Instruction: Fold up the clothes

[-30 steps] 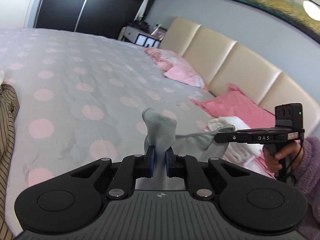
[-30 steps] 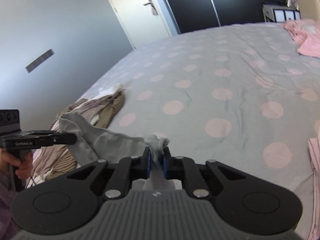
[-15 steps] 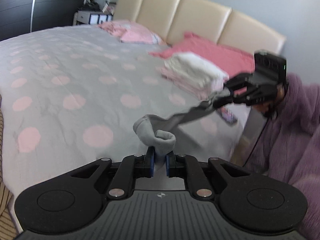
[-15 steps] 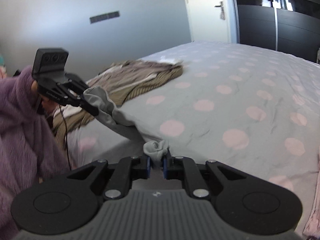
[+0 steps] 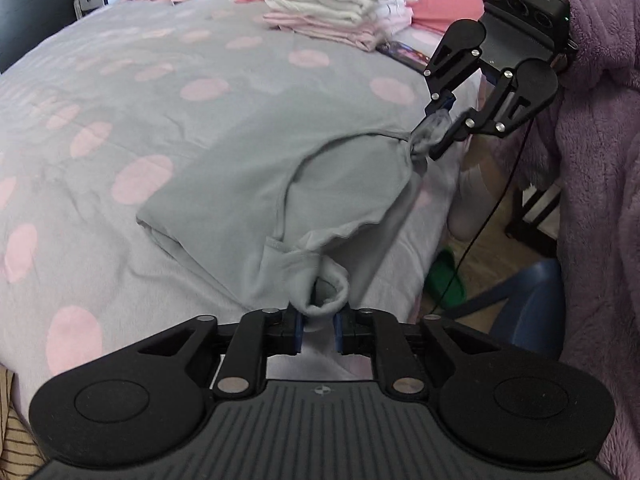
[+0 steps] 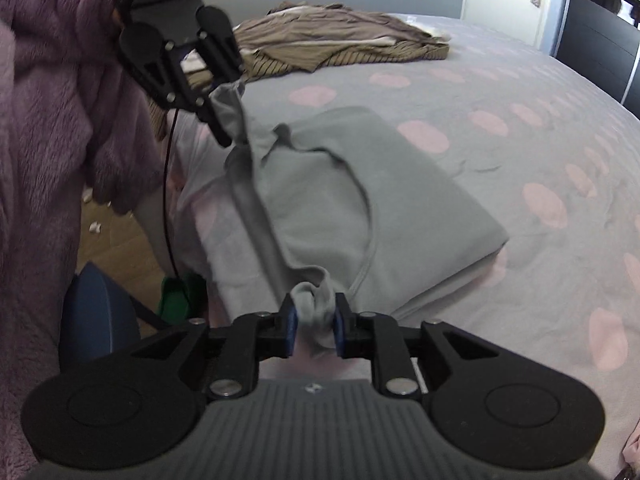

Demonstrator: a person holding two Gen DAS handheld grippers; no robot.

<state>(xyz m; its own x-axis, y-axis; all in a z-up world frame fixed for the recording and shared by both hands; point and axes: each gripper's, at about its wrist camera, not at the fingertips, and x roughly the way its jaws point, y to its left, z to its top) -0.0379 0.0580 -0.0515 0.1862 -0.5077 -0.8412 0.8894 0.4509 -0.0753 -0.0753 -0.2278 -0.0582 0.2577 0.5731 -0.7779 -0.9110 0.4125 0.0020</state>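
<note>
- Left wrist view shows the grey garment (image 5: 256, 184) lying mostly flat on the bed near its side edge, its near hem lifted between the two grippers; its far part looks doubled over into a straight fold.
- Left gripper (image 5: 318, 330) is clamped on a bunched corner of that hem; the wad is thick and rolled, so the fabric could creep out if pulled taut.
- Right gripper (image 5: 440, 120) is pinched on the opposite corner, also on a twisted knot of cloth; uneven tension between the two would skew the next fold.
- The slack edge hangs past the bed's side edge, and could drag the garment off toward the floor.
- Well apart, the folded white and pink stack (image 5: 344, 4) sits toward the head of the bed and the brown striped pile (image 6: 332, 46) near the far corner.
</note>
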